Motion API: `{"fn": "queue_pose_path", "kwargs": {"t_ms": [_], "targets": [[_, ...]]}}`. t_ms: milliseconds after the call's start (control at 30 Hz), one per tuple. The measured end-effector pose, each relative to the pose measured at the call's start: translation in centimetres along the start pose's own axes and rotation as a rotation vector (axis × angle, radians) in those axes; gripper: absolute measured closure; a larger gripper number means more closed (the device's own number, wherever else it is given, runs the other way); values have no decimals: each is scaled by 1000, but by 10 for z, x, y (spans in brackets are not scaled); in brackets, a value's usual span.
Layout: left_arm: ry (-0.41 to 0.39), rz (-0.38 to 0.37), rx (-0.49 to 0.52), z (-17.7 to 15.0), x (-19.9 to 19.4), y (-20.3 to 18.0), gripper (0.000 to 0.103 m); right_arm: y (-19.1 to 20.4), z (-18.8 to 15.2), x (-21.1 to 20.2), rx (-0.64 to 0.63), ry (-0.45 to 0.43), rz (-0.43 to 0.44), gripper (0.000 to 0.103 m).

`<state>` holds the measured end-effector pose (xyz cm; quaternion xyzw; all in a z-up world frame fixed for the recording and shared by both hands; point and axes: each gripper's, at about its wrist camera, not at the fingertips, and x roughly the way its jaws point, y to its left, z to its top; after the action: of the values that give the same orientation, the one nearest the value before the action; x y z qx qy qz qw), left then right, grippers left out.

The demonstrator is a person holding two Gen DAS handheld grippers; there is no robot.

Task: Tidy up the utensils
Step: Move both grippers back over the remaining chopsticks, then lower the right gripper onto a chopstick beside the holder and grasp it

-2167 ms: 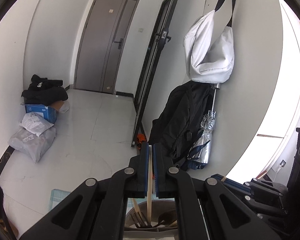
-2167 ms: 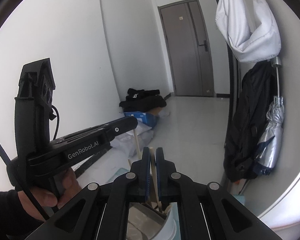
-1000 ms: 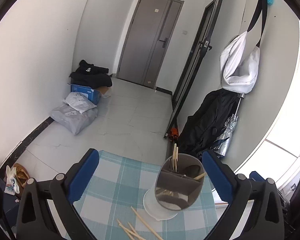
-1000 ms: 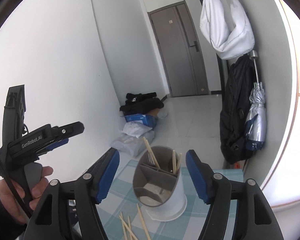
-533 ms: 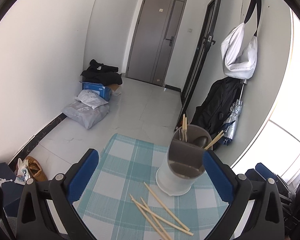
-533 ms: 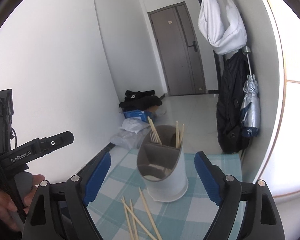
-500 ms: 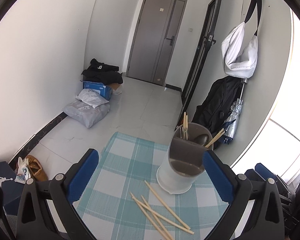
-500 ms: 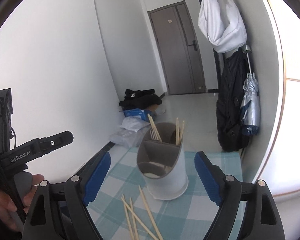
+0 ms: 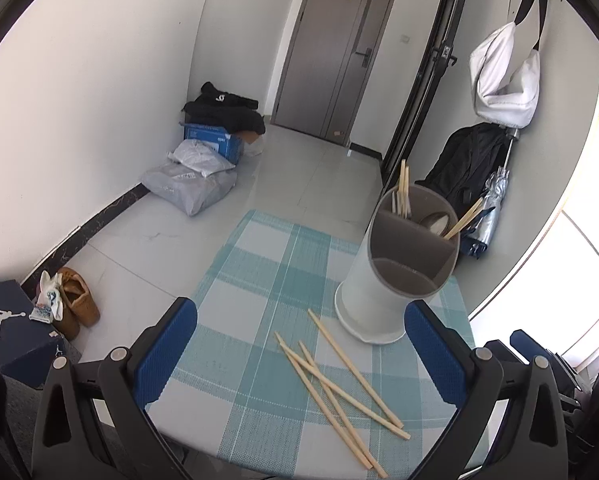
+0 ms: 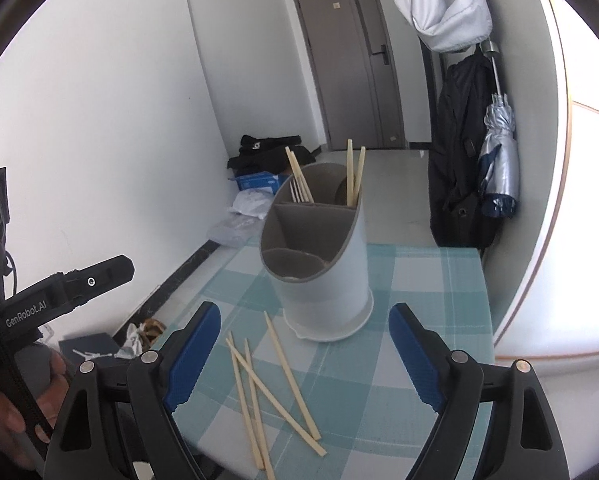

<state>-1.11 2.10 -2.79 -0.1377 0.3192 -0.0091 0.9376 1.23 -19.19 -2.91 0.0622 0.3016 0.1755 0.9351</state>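
Left wrist view shows the left gripper (image 9: 301, 354) with its jaws spread wide and nothing between them, and the right gripper (image 10: 304, 354) in the right wrist view is wide open and empty too. Four loose chopsticks (image 9: 339, 376) lie crossed on the checked tablecloth (image 9: 259, 280), just below and between the blue fingers, and the utensil holder (image 9: 395, 276) stands in front of the left gripper, a little toward its right finger. Some chopsticks already stand in the far compartments of the holder. I think the main risk is the crossing: if one gripper closes on a stick that lies under another, the upper one may roll and fall over the near table edge, which is close to their ends. A thin stick lying flat can also slip from the pads. The holder is tall and looks light, so a push from a finger could tip it.
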Motion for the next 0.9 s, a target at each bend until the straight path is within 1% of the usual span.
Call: {"fn": "queue_pose_path", "kwargs": {"t_ms": [233,400,567,667,800,900], "targets": [[79,0,15,-17,18,5,1,-3,-17,22,4,99,-24,17],[101,0,-14,-17,23,14,1,-5,-27,38,5,162,-29,17],[127,4,-65,-14,31,28,1,-9,-34,54,9,216,-41,17],[149,-4,-106,-11,37,35,1,-8,-36,66,-3,251,-44,22],[181,-1,-145,-7,46,43,1,-1,-36,89,-33,320,-23,35],[188,5,-175,-3,49,52,1,7,-34,106,-68,362,-5,41]]}}
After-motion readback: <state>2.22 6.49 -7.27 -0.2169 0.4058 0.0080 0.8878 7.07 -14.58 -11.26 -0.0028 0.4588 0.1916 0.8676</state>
